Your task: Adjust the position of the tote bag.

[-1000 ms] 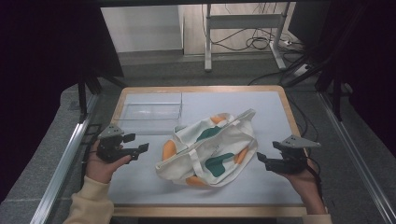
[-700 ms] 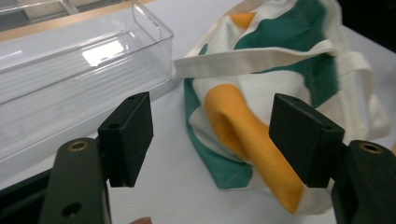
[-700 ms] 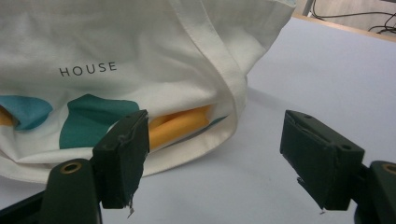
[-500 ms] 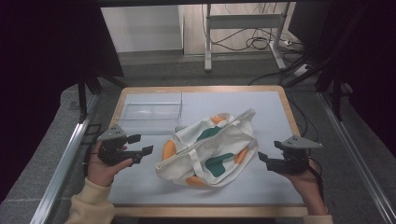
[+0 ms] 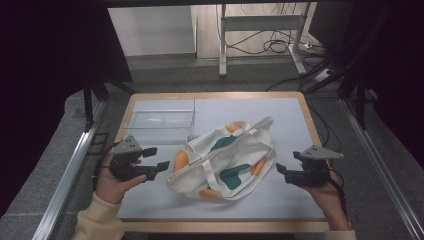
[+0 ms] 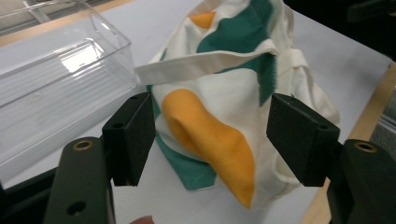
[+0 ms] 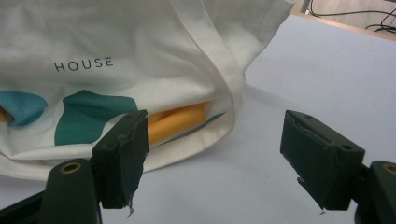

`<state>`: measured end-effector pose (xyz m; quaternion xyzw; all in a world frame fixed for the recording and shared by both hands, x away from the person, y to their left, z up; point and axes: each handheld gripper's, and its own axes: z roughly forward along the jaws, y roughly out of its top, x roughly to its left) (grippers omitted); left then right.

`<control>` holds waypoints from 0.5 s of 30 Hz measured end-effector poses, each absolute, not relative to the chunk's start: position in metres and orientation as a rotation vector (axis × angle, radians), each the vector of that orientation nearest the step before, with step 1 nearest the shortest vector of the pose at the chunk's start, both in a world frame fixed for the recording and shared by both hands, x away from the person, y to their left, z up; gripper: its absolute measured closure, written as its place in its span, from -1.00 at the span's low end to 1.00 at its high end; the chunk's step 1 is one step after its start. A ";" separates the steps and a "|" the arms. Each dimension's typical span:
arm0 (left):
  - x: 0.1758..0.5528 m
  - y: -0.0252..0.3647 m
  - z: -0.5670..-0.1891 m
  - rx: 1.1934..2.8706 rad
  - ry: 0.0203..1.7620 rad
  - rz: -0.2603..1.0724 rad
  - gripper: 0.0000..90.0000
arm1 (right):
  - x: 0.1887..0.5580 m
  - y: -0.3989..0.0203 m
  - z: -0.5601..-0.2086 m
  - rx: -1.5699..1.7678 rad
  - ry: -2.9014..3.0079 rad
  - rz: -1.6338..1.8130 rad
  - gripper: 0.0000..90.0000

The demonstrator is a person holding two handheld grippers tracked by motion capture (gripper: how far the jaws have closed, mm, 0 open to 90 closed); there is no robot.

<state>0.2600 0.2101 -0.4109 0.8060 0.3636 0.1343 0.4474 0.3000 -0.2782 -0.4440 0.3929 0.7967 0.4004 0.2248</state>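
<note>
Two grippers flank a crumpled tote bag (image 5: 222,160) on the table (image 5: 300,120), one at each side of it. The left gripper (image 5: 159,158) has its jaws spread wide and holds nothing; the bag lies just ahead of its tips, apart from them. In the left gripper view the bag's orange patch (image 6: 215,140) sits between and beyond the jaws, with a white strap (image 6: 205,63) draped across the cloth above it. A clear plastic box (image 6: 51,79) stands ahead and to the left of that gripper, just beside the bag.

The right gripper (image 5: 280,171) is likewise spread and empty, its tips near the bag's edge but not touching. In the right gripper view the bag (image 7: 116,60) fills the space ahead and to the left of the jaws, showing the word HOUSE (image 7: 84,64), teal patches and an orange fold by the left jaw.
</note>
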 end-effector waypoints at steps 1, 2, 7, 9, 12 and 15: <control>0.258 0.205 -0.409 2.022 0.870 0.330 -0.26 | 0.300 -0.278 -0.445 1.085 2.201 1.100 -0.46; 0.256 0.202 -0.409 2.031 0.859 0.325 -0.26 | 0.300 -0.278 -0.445 1.085 2.202 1.097 -0.46; 0.256 0.197 -0.410 2.085 0.828 0.293 -0.13 | 0.300 -0.277 -0.445 1.083 2.201 1.094 -0.46; 0.257 0.194 -0.413 2.123 0.813 0.273 -0.07 | 0.300 -0.277 -0.445 1.081 2.203 1.092 -0.46; 0.258 0.189 -0.417 2.172 0.797 0.248 0.01 | 0.301 -0.277 -0.446 1.081 2.204 1.086 -0.47; 0.259 0.184 -0.421 2.201 0.782 0.232 0.09 | 0.301 -0.277 -0.446 1.080 2.208 1.083 -0.47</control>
